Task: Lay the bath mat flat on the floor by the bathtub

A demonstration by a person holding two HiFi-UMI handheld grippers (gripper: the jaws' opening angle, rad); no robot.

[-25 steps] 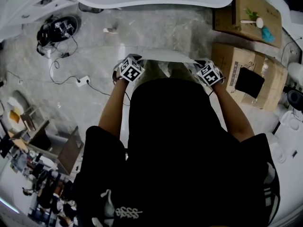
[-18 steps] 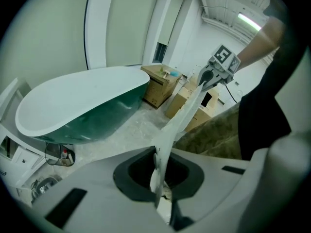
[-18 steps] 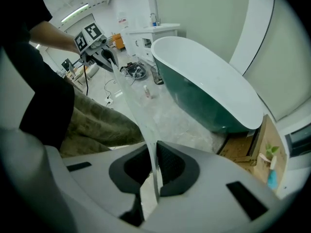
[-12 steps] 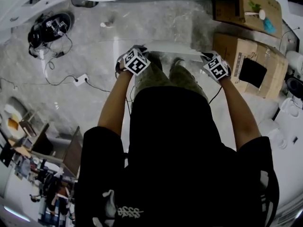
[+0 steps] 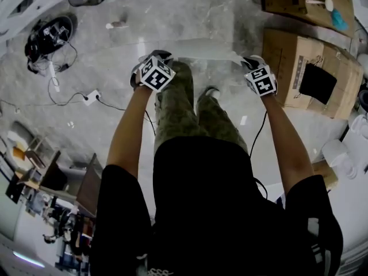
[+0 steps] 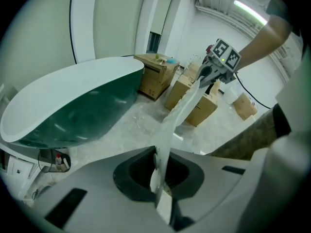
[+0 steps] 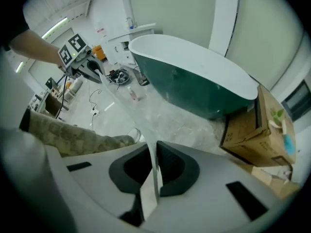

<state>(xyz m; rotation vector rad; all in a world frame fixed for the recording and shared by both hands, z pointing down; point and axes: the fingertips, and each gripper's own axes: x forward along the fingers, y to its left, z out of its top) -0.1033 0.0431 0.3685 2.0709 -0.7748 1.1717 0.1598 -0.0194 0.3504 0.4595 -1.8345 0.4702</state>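
Bathtub (image 6: 73, 106) ahead, beyond the marble floor (image 5: 190, 16). Bath mat (image 5: 204, 49) hangs above the floor, stretched left to right, roughly parallel to the tub. Left gripper (image 6: 158, 178) and right gripper (image 7: 154, 174) each pinch one end of the mat, level with each other.

The bath mat (image 5: 201, 49) looks smooth, the bathtub (image 7: 204, 89) glossy, the boxes (image 5: 293, 62) matt cardboard.
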